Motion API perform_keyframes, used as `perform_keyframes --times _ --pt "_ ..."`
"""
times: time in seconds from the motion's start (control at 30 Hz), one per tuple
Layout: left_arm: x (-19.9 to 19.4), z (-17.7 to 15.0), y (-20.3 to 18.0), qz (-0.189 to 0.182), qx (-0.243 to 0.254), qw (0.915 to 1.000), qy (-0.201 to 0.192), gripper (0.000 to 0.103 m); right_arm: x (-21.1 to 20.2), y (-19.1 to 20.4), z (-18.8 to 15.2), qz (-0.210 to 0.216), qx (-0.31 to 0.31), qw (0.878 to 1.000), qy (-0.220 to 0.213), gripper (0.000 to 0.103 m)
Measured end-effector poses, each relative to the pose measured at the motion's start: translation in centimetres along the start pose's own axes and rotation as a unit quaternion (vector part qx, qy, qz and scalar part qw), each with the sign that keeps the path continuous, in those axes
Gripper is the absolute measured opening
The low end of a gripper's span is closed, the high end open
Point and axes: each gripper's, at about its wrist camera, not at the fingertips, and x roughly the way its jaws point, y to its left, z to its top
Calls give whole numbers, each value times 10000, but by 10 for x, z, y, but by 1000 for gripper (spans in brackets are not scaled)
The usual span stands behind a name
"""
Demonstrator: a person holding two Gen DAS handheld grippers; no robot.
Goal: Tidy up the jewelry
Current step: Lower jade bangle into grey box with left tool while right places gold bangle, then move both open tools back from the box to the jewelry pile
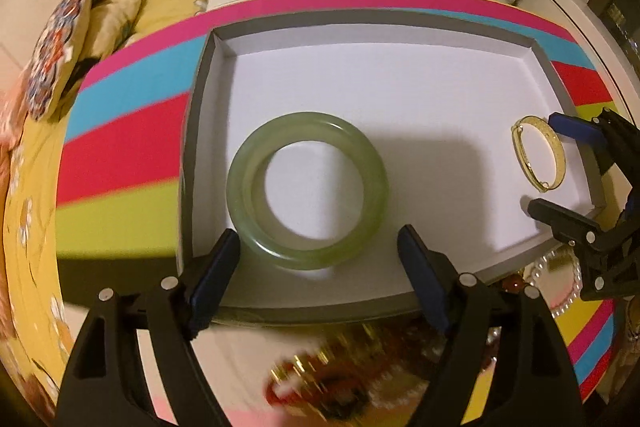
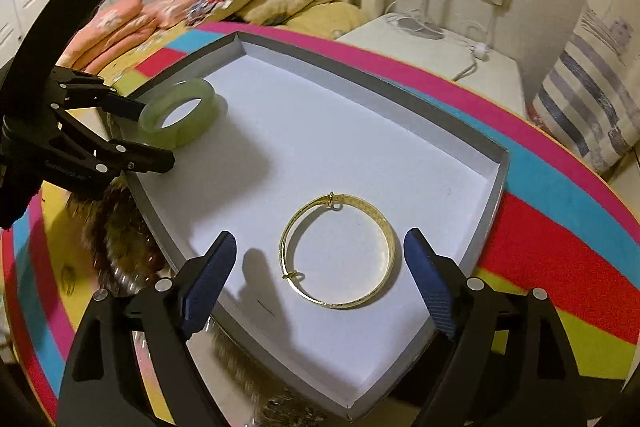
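A: Both bangles lie flat in the shallow grey tray [image 2: 500, 163] on the striped tabletop [image 2: 560, 227]. What now?

B: Draw back level, so no finger clips a rim. The left hand-held gripper [image 1: 320, 251] is spread wide astride the green jade bangle [image 1: 307, 189], gripping nothing.

A: And the right?

B: The right hand-held gripper [image 2: 320, 255] is likewise released, low over the tray's near corner, flanking the gold bangle [image 2: 338, 251].

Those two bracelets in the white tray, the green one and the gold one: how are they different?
The green bangle is thick, smooth and milky, a closed ring; the gold bangle is a thin metal band with small loop fittings on it. The green one lies on the tray's left side between the left gripper's open fingers; the gold one lies between the right gripper's. Both lie flat, ungripped.
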Motion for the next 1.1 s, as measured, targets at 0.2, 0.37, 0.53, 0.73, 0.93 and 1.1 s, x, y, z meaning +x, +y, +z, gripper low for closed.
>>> perform_keyframes --times 0.2,0.37,0.53,0.73,0.93,1.1 --pt "-21 -57 -18 96 -368 9988 -315 79 -22 21 -32 5 -165 9998 -78 81" --pt "-43 -109 -41 245 -636 9960 -575 79 -38 39 -56 -10 -325 9993 -199 82" --pt "-61 -155 -58 312 -752 9935 -800 79 -54 58 -81 9 -381 9991 -173 82" --pt "-76 -195 -72 305 -730 9924 -946 79 -74 79 -109 -53 -315 9991 -279 82" --pt "-94 -221 -74 -117 -809 9875 -1349 90 -106 96 -121 -461 -122 9961 -745 86" --pt "-157 -255 -57 -543 -1208 9504 -2815 101 -158 97 -146 -630 374 9884 -1329 86"
